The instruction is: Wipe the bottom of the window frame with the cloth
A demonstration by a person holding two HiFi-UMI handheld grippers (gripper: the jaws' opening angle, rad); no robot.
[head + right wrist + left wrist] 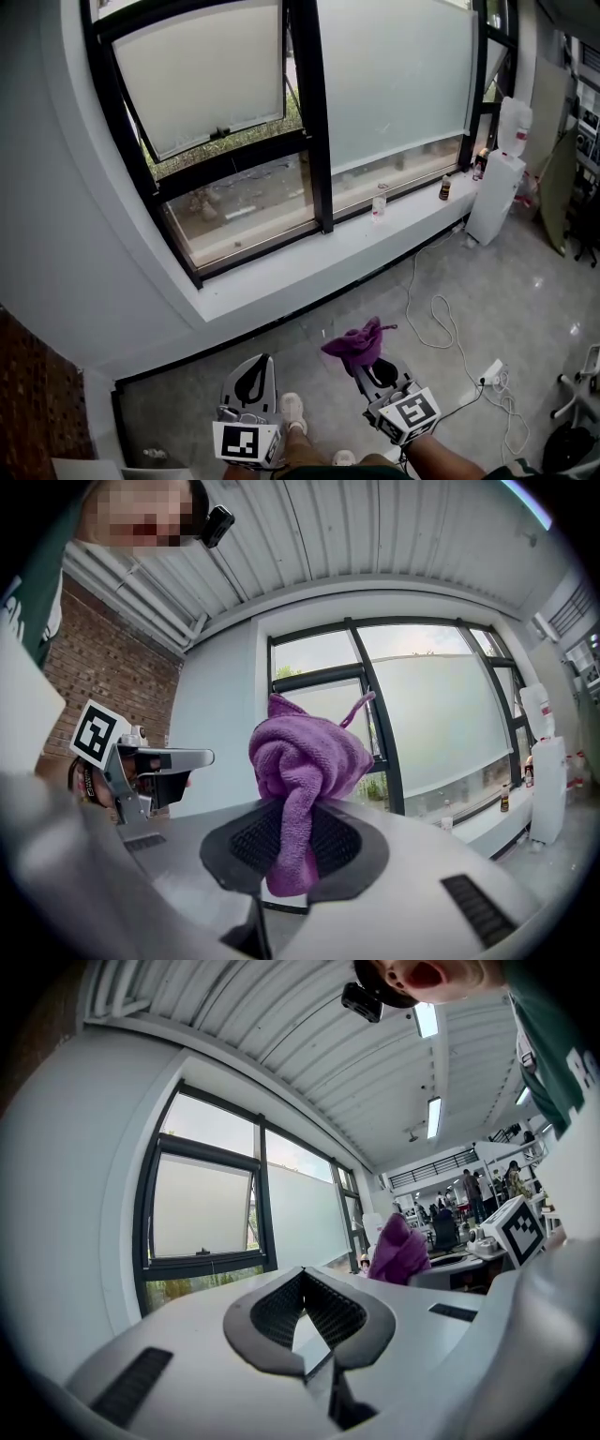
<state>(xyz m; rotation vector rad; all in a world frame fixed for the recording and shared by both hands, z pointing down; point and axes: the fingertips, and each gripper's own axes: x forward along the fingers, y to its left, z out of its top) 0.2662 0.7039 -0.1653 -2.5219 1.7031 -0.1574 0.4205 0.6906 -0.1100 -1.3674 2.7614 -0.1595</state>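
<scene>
1. Left gripper [253, 377]: near left, low over the floor [534, 291]. The 2 jaws are together at the tips with nothing between them. It is probably held back as the spare hand, since this wipe needs only 1 tool.

2. Window frame [272, 246]: black, far across the view. Its bottom rail runs from far left to far right, just above the white sill [309, 272]. The rail is the surface to be wiped, and nothing is touching it yet.

3. Cloth [360, 341]: purple, bunched into a knot. It stands above the right gripper's [375, 367] jaws, which are clamped on its lower fold. The free bulk faces the window, so it looks ready to be pressed onto the rail. The cloth is well apart from the frame, so wiping has likely not begun.

4. Cup [379, 205]: on the sill, right of the centre post and close to the rail. It may block a full pass.

5. Cable [437, 323]: looped on the floor under the sill, a possible snag when stepping in.

6. Bottle [444, 187]: on the sill, far right.

7. Dispenser [497, 192]: white, at the sill's right end.
</scene>
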